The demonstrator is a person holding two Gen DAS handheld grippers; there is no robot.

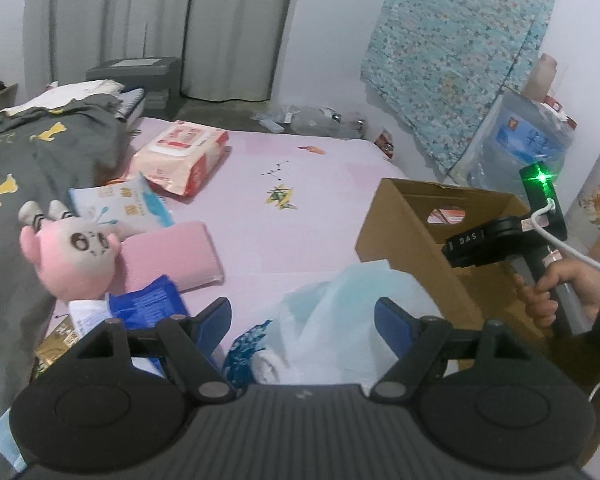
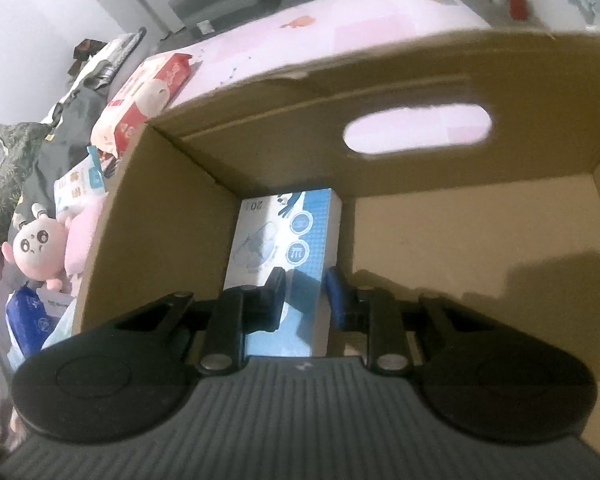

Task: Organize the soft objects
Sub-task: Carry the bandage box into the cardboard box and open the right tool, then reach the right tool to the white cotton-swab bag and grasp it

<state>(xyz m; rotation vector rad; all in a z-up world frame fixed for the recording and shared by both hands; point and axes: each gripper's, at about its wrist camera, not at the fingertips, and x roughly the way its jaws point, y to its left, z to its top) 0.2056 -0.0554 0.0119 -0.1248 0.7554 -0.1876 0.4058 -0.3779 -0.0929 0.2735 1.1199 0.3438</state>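
My left gripper [image 1: 304,316] is open low over the pink bed sheet [image 1: 300,224]. A translucent light-blue bag [image 1: 340,304] with white and blue cloth inside lies between its fingers, and the left finger stands clear of it. To its left are a pink plush doll [image 1: 72,256], a pink foam pad [image 1: 172,252], a blue pack [image 1: 148,304], a tissue pack [image 1: 124,204] and a red-white wipes pack [image 1: 180,152]. My right gripper [image 2: 304,292] is shut inside the cardboard box [image 2: 172,220], just over a blue-and-white carton [image 2: 284,232]. Whether it touches the carton is unclear.
A grey quilt [image 1: 20,168] covers the bed's left side. A person's hand [image 1: 556,288] holds the right gripper's handle over the box [image 1: 400,236]. A water jug [image 1: 520,128] and a floral cloth [image 1: 460,40] stand at the right wall, and curtains hang behind.
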